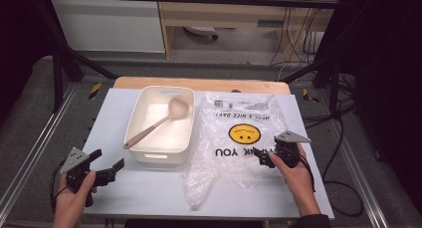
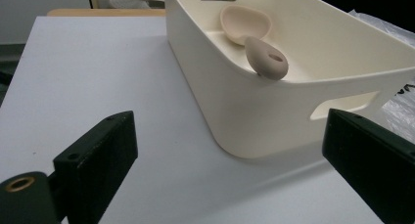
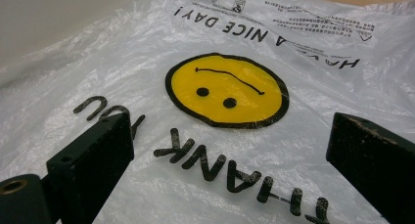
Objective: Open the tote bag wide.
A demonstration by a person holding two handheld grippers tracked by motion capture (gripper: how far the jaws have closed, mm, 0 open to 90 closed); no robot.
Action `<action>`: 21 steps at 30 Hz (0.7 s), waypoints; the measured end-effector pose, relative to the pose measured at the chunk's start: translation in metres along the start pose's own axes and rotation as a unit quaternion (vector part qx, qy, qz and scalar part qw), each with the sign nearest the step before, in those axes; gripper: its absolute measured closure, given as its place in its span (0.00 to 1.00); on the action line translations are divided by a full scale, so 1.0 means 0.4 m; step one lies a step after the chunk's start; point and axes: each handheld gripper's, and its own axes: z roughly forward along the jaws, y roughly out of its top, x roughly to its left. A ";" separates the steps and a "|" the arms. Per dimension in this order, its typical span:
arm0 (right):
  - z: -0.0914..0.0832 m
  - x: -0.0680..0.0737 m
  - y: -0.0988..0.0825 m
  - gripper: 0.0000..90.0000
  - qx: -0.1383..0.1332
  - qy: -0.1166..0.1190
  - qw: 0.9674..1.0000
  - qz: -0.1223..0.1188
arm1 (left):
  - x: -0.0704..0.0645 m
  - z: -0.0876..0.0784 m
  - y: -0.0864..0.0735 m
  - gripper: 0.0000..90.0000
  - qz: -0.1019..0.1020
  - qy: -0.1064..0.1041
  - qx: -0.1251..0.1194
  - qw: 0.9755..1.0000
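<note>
The left hand-held gripper [image 1: 105, 164] hovers open and empty over the bench [image 1: 112, 113], aimed at the near left corner of the bin [image 1: 185, 138], close but apart. The right hand-held gripper [image 1: 264, 158], also open and empty, sits low over the bag [image 1: 234, 173] at the "THANK YOU" print. The bag lies flat, long axis running away from the person, smiley [image 3: 226, 90] upside down to them. Inside the bin a spoon [image 1: 155, 124] leans, bowl at the far right, handle end on the near left rim.
</note>
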 end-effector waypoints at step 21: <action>-0.002 -0.038 0.026 0.05 0.000 -0.012 1.000 0.003 | 0.005 0.001 0.001 0.07 0.002 0.009 0.005 1.000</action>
